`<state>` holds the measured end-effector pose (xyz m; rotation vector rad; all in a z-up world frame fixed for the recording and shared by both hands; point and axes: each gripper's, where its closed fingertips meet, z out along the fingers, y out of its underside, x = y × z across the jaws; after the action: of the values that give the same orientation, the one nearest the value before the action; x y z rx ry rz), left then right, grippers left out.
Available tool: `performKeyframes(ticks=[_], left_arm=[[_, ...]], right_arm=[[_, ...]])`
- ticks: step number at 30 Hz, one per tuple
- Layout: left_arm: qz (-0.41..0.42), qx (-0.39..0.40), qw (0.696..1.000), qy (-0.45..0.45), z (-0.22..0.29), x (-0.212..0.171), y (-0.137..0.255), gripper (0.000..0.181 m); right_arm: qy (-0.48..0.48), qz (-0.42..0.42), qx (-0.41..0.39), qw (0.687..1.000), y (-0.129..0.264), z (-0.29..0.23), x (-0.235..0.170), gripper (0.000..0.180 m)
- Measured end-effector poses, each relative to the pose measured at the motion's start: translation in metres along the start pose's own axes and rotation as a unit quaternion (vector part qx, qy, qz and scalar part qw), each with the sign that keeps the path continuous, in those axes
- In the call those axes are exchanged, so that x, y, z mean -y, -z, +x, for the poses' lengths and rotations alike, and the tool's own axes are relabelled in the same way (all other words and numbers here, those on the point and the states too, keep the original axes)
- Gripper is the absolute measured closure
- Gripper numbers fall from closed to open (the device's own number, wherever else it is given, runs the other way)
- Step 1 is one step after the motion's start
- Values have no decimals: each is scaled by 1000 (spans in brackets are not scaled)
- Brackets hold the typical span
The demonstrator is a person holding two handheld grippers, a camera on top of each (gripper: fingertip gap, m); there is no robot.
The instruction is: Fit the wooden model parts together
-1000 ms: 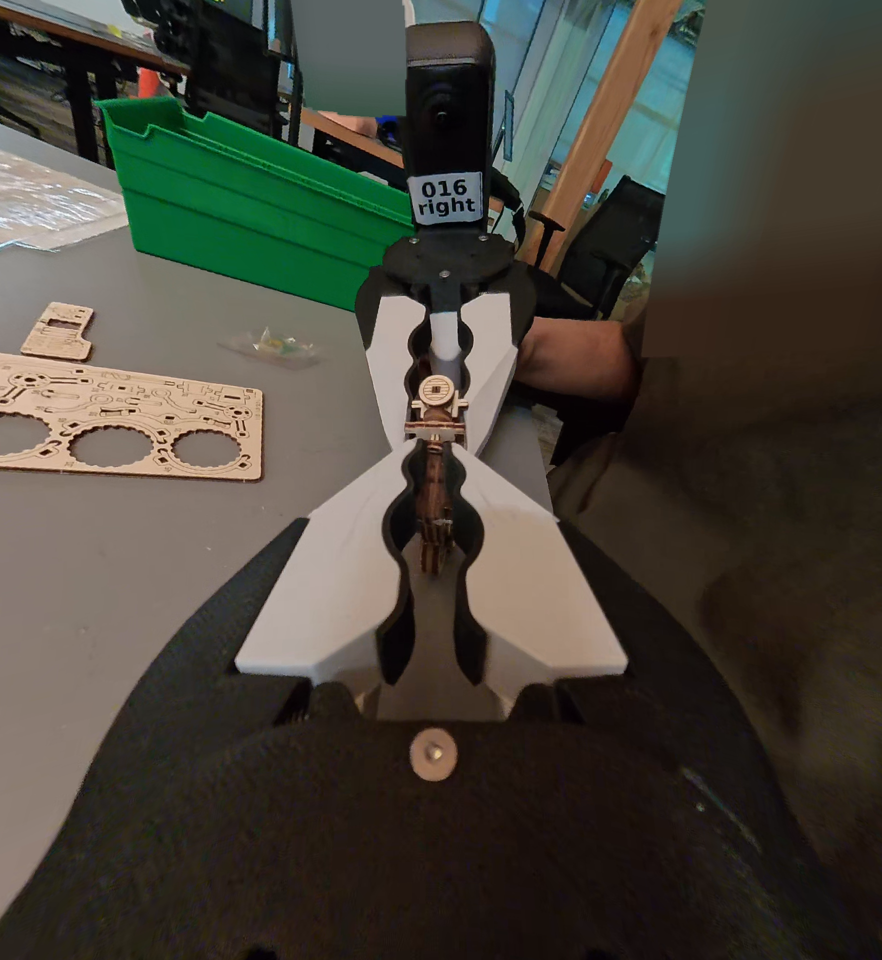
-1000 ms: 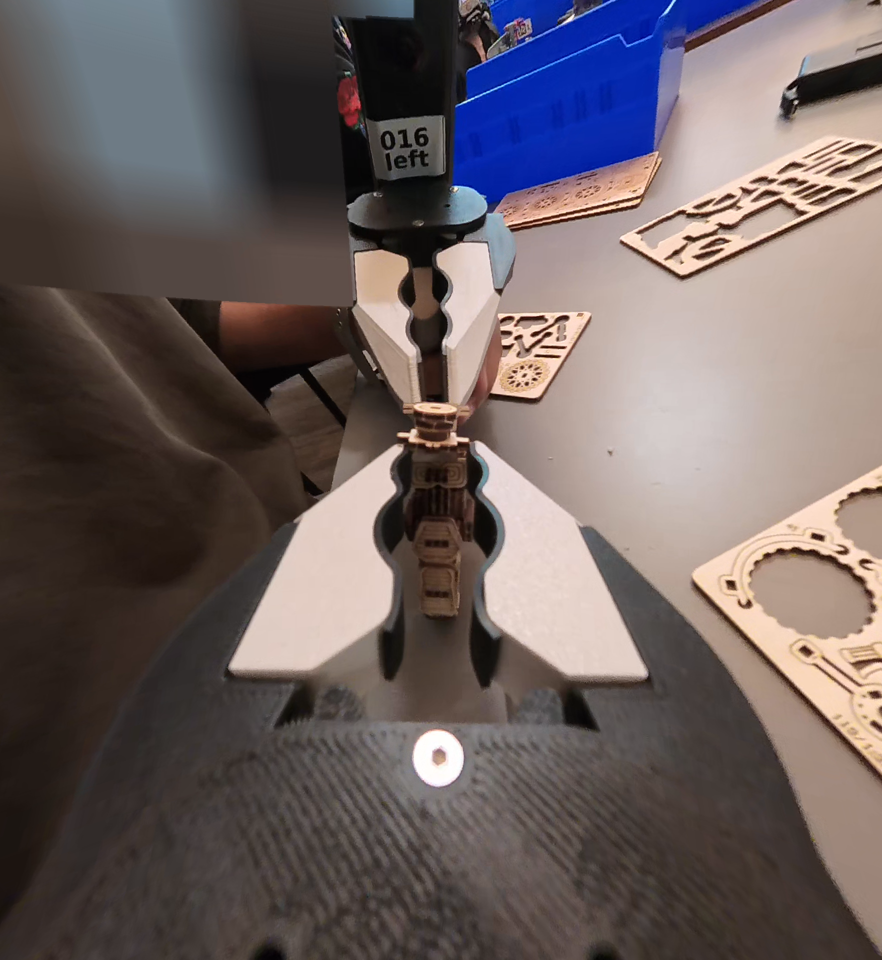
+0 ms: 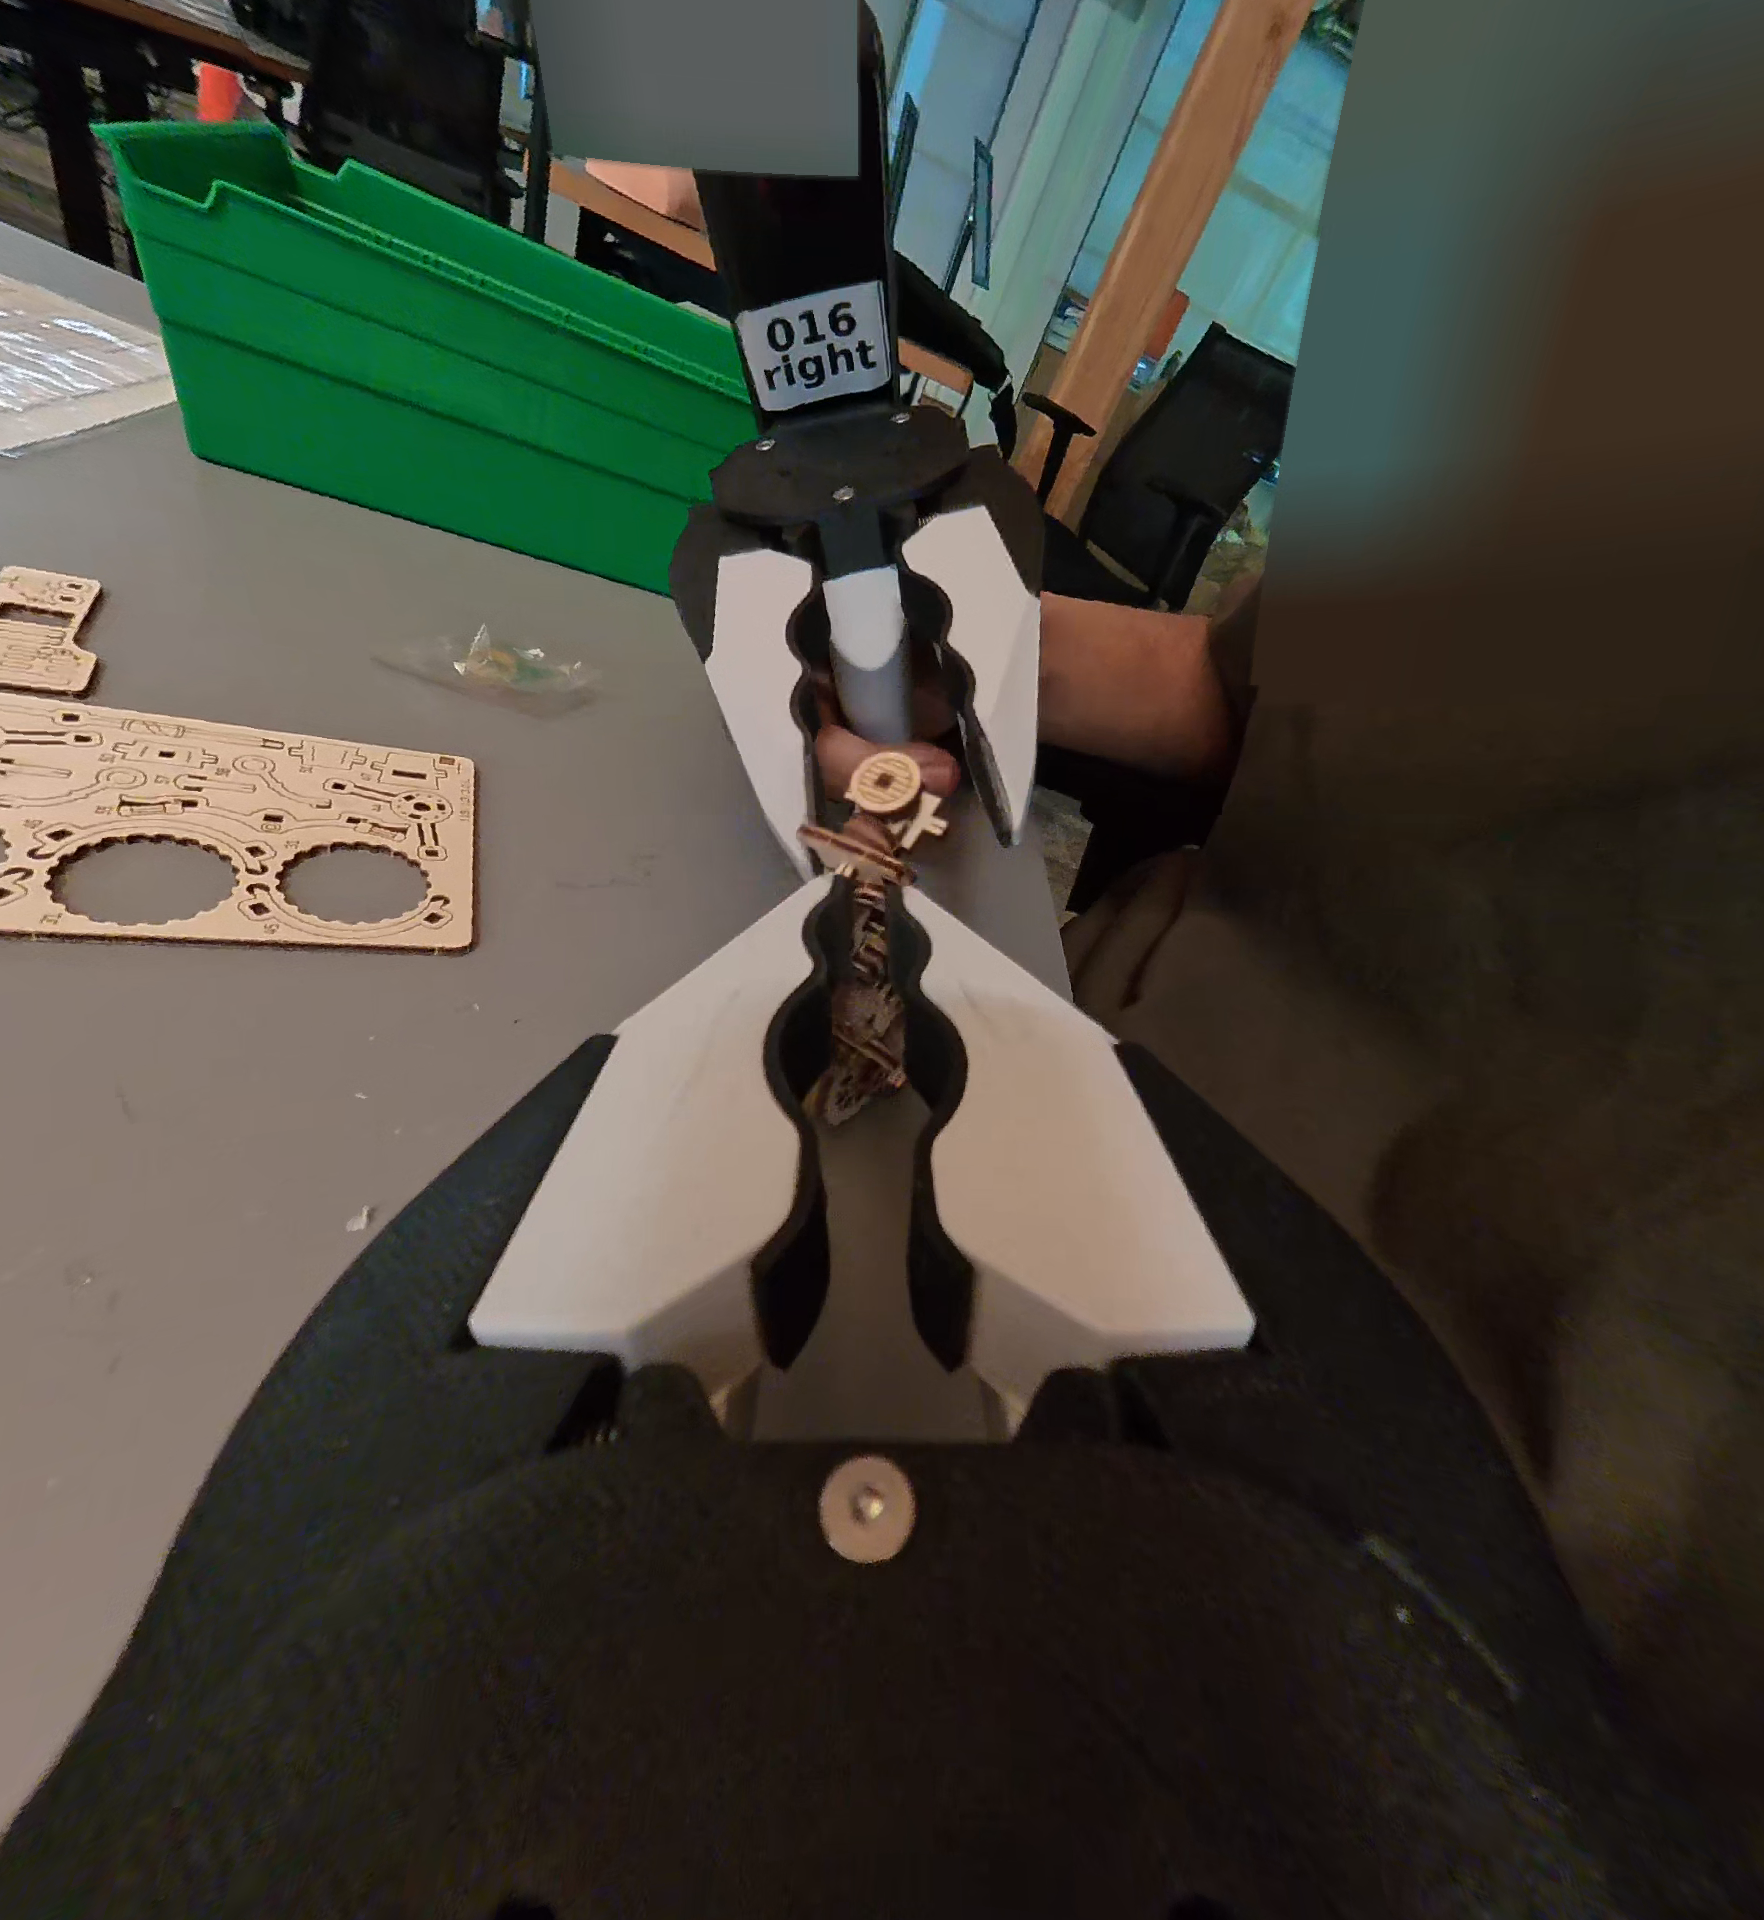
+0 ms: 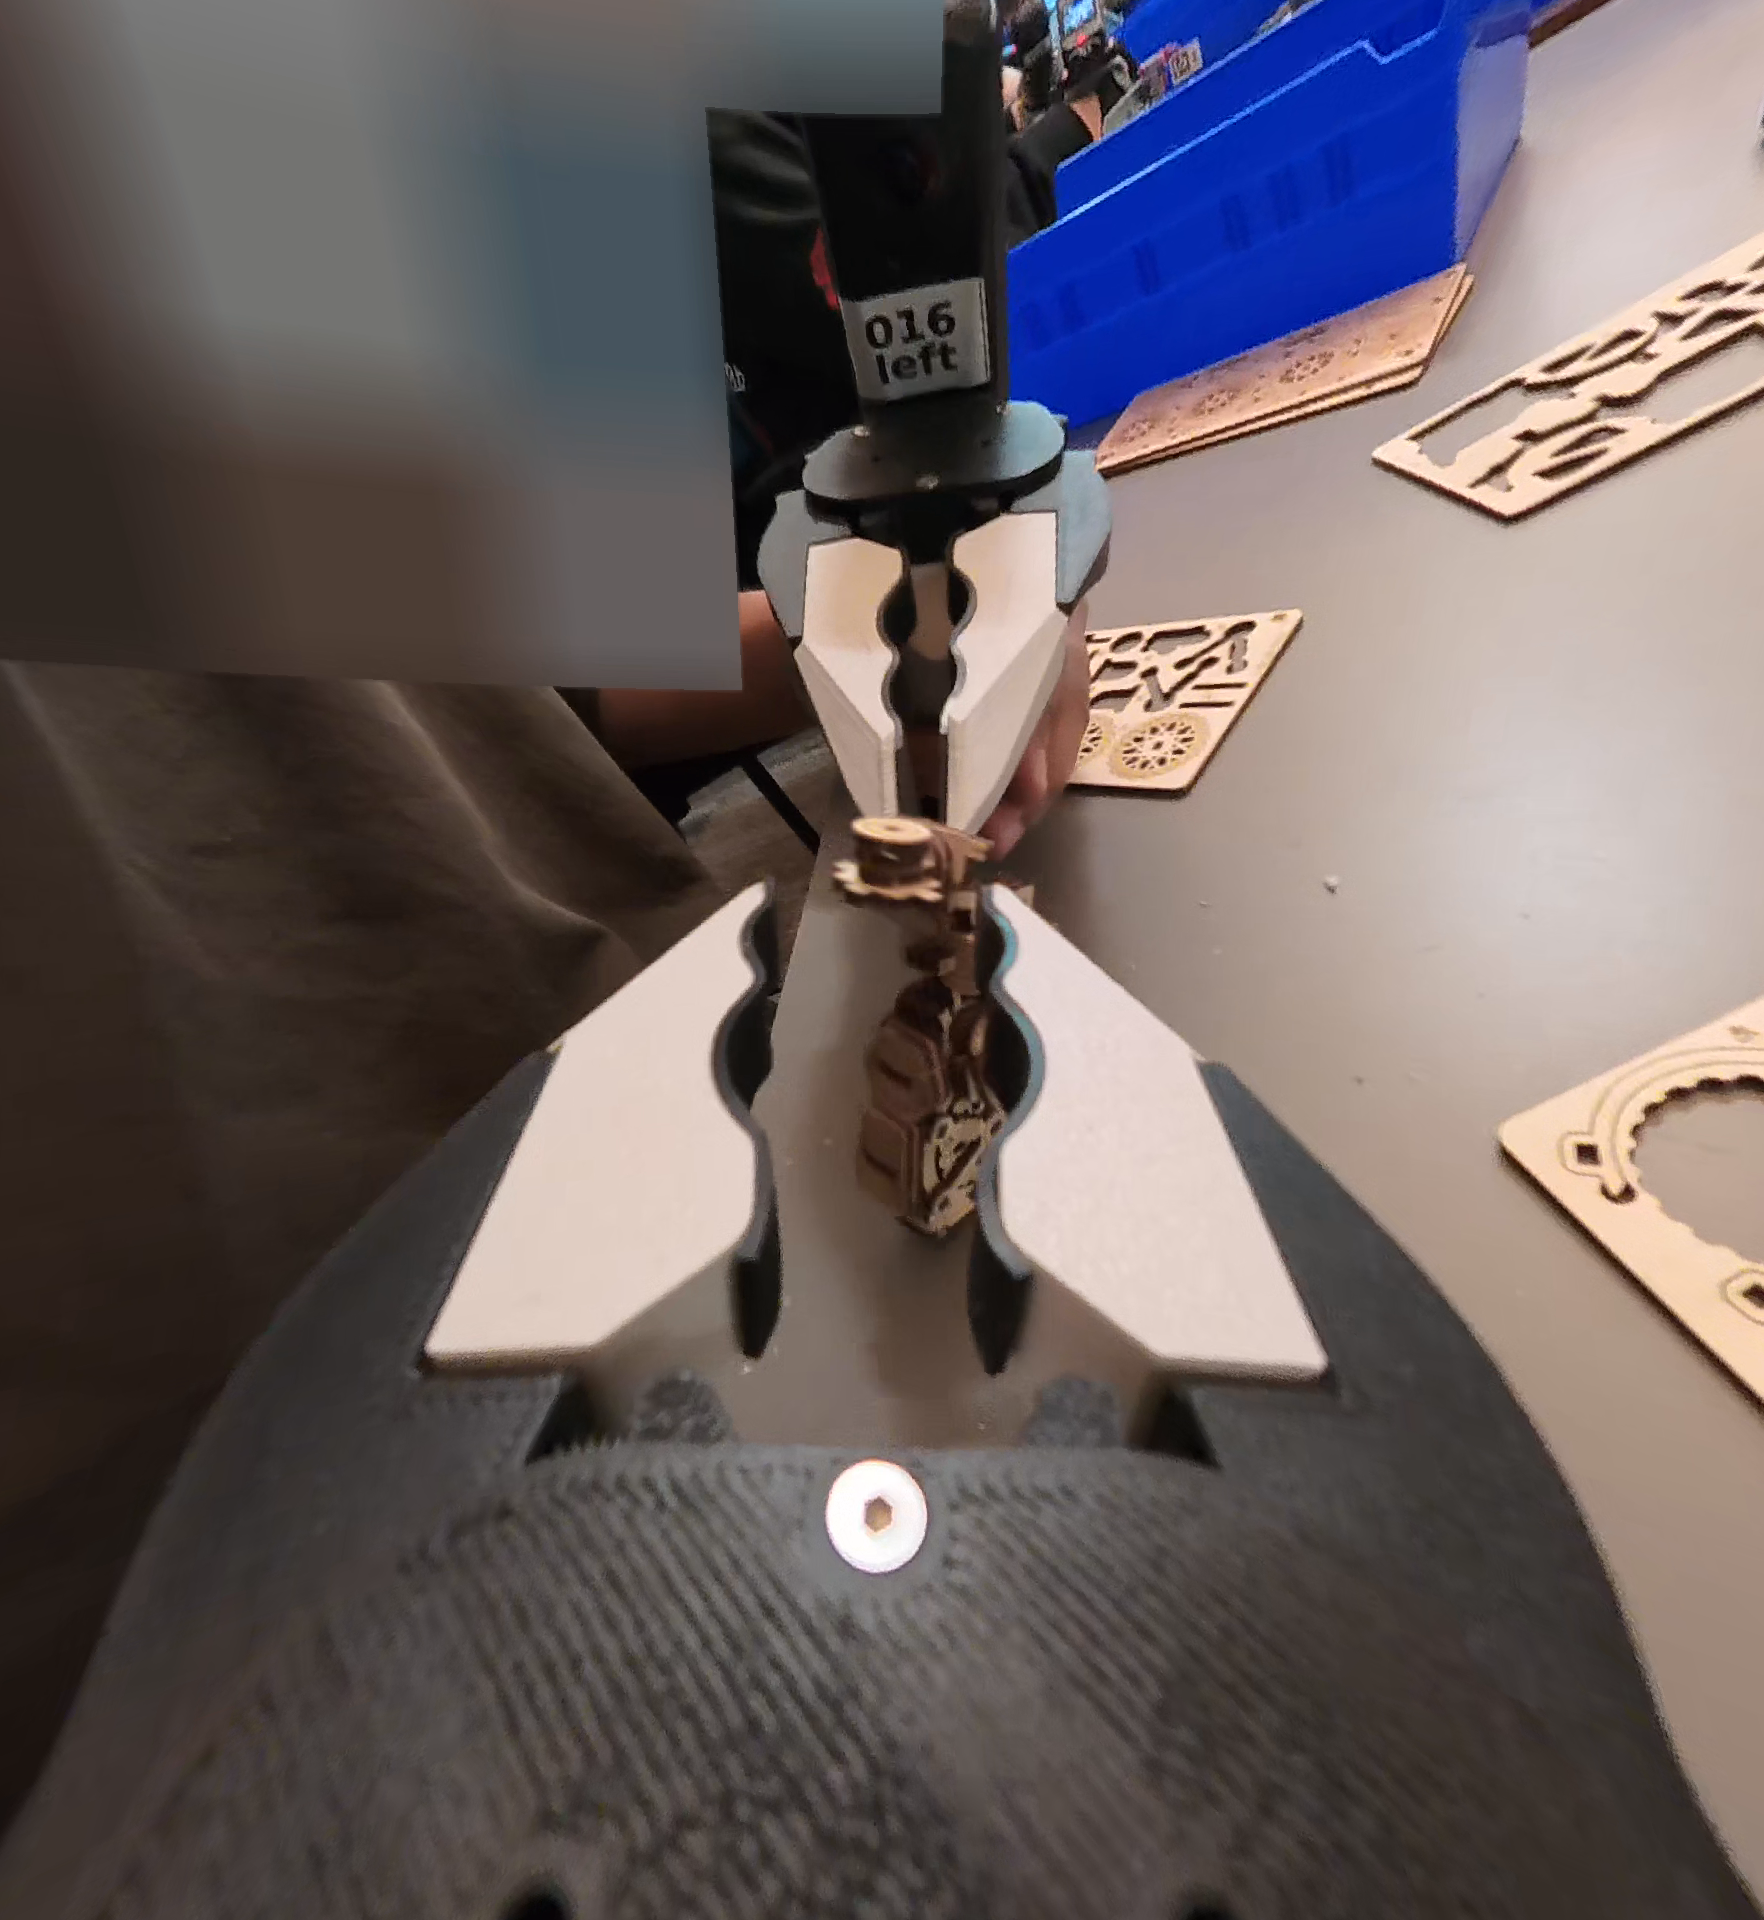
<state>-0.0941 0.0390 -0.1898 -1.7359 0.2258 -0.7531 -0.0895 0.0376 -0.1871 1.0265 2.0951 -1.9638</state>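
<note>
Left gripper (image 3: 862, 904) jaws clamp wooden assembly (image 3: 865, 997); right gripper (image 4: 883, 935) jaws wide, assembly against one finger. Risk: small disc part (image 3: 885, 781) snaps off, drops onto counter (image 3: 234, 1091).

- Even, soft indoor light; daylight shows through windows at 1 o'clock in the left wrist view.
- The matte grey surface (image 3: 234, 1091) carries faint shadows, no glare.
- Wide-angle bending stretches the edges.
- The near black gripper housings look soft and blurred.
</note>
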Motion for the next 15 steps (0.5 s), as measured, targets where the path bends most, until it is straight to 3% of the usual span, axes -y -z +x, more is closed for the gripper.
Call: performKeyframes(ticks=[15], left_arm=[[1, -5, 1000, -2, 2, 0, -1, 178]], right_arm=[[10, -15, -19, 1000, 0, 3, -1, 158]])
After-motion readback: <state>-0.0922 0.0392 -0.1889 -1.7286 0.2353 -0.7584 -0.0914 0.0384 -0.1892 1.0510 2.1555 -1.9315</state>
